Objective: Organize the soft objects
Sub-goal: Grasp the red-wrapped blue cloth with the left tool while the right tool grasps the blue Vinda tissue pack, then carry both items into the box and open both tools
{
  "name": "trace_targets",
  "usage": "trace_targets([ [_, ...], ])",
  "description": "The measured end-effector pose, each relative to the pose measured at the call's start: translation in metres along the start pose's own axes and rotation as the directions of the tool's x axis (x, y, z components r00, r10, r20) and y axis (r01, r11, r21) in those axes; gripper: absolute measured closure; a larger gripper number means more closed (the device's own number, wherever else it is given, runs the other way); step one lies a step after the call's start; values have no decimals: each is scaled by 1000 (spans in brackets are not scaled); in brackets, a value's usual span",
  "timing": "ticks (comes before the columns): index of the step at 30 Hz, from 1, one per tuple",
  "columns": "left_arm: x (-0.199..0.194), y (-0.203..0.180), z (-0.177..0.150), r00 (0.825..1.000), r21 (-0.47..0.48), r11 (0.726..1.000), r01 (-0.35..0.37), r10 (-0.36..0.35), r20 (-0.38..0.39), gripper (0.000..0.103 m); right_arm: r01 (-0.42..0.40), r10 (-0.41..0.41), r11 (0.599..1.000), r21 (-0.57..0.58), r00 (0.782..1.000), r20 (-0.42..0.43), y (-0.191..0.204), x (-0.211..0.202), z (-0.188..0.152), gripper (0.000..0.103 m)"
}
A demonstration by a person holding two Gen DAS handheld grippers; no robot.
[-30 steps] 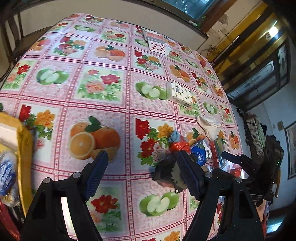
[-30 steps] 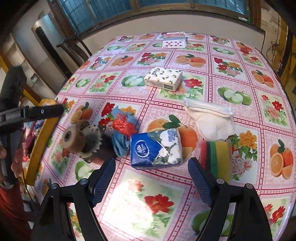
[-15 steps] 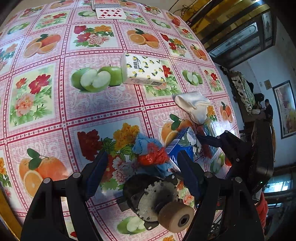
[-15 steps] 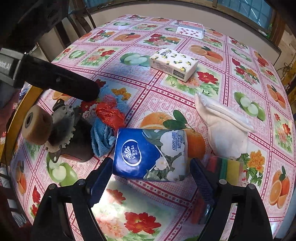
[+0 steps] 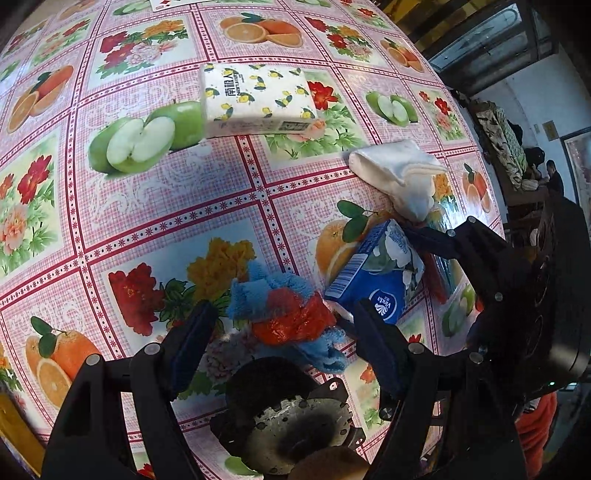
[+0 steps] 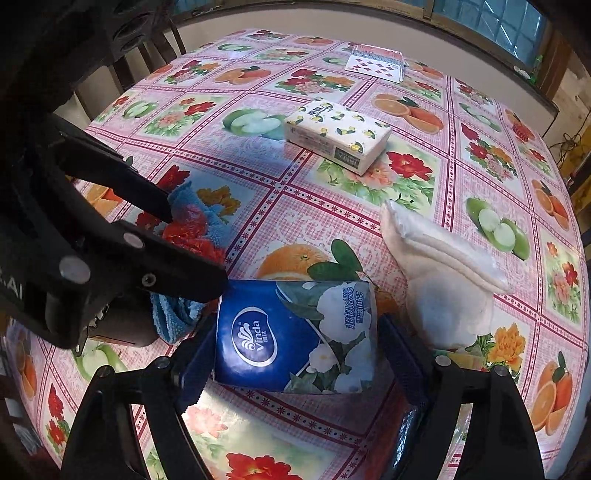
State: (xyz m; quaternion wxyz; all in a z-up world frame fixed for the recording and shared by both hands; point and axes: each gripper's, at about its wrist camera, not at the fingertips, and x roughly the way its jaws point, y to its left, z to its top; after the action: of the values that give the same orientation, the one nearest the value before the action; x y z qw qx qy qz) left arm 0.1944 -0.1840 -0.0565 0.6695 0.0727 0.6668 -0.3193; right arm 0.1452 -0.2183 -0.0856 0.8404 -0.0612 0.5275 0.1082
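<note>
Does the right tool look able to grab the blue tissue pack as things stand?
Probably yes: the right tool is open with the blue tissue pack between its fingers; the left tool sits close beside but not between.

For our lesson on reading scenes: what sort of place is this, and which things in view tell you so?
Most likely a home dining room. A table in a fruit-and-flower oilcloth carries tissue packs and playing cards; a wooden chair stands at its edge beneath a window.

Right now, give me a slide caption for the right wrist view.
Open right tool straddles the blue tissue pack on the fruit-print tablecloth.
</note>
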Motion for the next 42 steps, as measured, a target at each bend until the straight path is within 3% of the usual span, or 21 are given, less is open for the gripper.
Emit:
trace_targets([
  [2, 0, -2, 0, 1000, 1, 1000, -28, 28, 4, 29, 4, -4, 1000, 19, 1000, 5, -4, -3, -1, 27],
  [4, 4, -9, 0, 996, 23, 996, -91, 90, 10, 54, 1, -1, 1000, 25, 1000, 1, -6, -5, -4, 28],
  [6, 3, -9, -1, 999, 8, 999, -45, 45, 4, 65, -6, 6, 999, 36, 1000, 0, -8, -8, -9, 28],
  [10, -2, -6, -4, 997, -3, 998, -55, 55, 46, 67, -46, 44, 996, 81, 999, 19, -13, -18, -19, 28],
  [16, -37, 13, -10, 986, -82, 996, 47, -32, 165, 67, -28, 21, 994, 103, 997, 68, -14, -39, -17, 28],
  [21, -73, 35, -26, 969, -139, 988, 61, -26, 244, 67, -27, 15, 996, 90, 991, 132, -2, -70, -1, 28],
  [25, -108, 62, -59, 958, -178, 983, 42, 11, 288, 67, -40, 30, 998, 48, 983, 180, 22, -96, 16, 28],
  [29, -148, 98, -102, 934, -240, 970, 48, 41, 355, 67, -86, 87, 996, -14, 972, 218, 62, -118, 36, 28],
  [33, -179, 129, -155, 913, -289, 957, 21, 99, 395, 67, -157, 178, 982, -109, 958, 224, 126, -127, 48, 28],
  [37, -199, 163, -217, 902, -347, 938, -19, 166, 399, 67, -234, 278, 947, -219, 940, 199, 203, -125, 56, 28],
  [42, -210, 208, -283, 889, -452, 891, -44, 241, 389, 67, -296, 358, 902, -315, 920, 158, 297, -106, 69, 28],
])
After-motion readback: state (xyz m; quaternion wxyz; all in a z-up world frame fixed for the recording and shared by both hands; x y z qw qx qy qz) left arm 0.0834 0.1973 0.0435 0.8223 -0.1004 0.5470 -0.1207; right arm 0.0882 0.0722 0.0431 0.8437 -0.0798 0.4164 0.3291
